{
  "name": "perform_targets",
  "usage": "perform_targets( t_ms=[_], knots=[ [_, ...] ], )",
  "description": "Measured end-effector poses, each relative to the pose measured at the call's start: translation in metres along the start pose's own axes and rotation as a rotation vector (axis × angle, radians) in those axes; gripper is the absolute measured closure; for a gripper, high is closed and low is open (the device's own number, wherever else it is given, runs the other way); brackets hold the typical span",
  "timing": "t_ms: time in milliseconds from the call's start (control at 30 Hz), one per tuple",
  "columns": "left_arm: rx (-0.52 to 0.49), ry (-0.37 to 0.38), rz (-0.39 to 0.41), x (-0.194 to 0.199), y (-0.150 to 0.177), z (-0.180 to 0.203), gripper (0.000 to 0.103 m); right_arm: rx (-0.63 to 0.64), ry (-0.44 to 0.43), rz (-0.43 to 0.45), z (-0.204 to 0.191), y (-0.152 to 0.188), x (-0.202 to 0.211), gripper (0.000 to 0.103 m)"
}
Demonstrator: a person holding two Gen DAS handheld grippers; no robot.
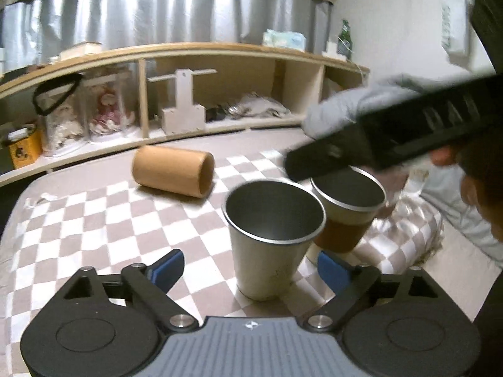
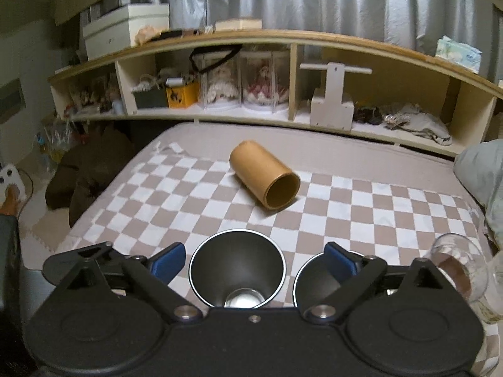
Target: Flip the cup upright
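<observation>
While both jaws stand released, the left hand-held gripper [image 1: 250, 264] flanks an upright steel cup [image 1: 270, 235]. Beyond the right hand-held gripper [image 2: 253, 259], a bamboo cup [image 2: 265, 179] lies sideways.

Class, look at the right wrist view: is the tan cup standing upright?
No, the tan cup lies on its side on the checkered cloth.

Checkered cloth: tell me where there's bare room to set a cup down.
Free: the cloth right of the lying brown cup, and the patch to its left. Crowded: the near edge, with the steel cup, sleeved cup and glass.
</observation>
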State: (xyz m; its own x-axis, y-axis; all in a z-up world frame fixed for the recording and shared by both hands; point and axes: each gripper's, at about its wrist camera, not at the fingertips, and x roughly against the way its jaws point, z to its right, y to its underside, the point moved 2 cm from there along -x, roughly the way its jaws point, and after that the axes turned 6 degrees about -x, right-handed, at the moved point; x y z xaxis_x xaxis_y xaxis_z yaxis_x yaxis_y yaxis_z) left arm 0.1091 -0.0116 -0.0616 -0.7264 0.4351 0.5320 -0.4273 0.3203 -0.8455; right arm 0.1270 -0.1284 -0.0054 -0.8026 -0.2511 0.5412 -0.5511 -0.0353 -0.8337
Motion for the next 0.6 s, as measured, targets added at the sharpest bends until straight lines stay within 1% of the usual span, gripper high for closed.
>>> perform_targets(
  t_ms=[133,200,300,433,600],
  knots=[
    [0.030,-0.068,0.026,0.014,-0.005,-0.004,0.001,-0.020,0.009,0.060,0.010,0.007,0.019,0.006],
    [0.045,-0.104,0.035,0.018,-0.007,-0.005,0.000,-0.028,0.016,0.091,0.016,0.011,0.029,0.005],
    [0.079,-0.144,0.043,0.026,-0.008,-0.006,0.000,-0.038,0.028,0.129,0.026,0.018,0.041,0.003],
    [0.088,-0.207,0.059,0.041,-0.009,-0.004,0.000,-0.051,0.046,0.174,0.041,0.029,0.058,0.002],
    [0.100,-0.271,0.102,0.060,-0.009,0.000,0.000,-0.079,0.050,0.220,0.056,0.040,0.073,0.000]
  ],
)
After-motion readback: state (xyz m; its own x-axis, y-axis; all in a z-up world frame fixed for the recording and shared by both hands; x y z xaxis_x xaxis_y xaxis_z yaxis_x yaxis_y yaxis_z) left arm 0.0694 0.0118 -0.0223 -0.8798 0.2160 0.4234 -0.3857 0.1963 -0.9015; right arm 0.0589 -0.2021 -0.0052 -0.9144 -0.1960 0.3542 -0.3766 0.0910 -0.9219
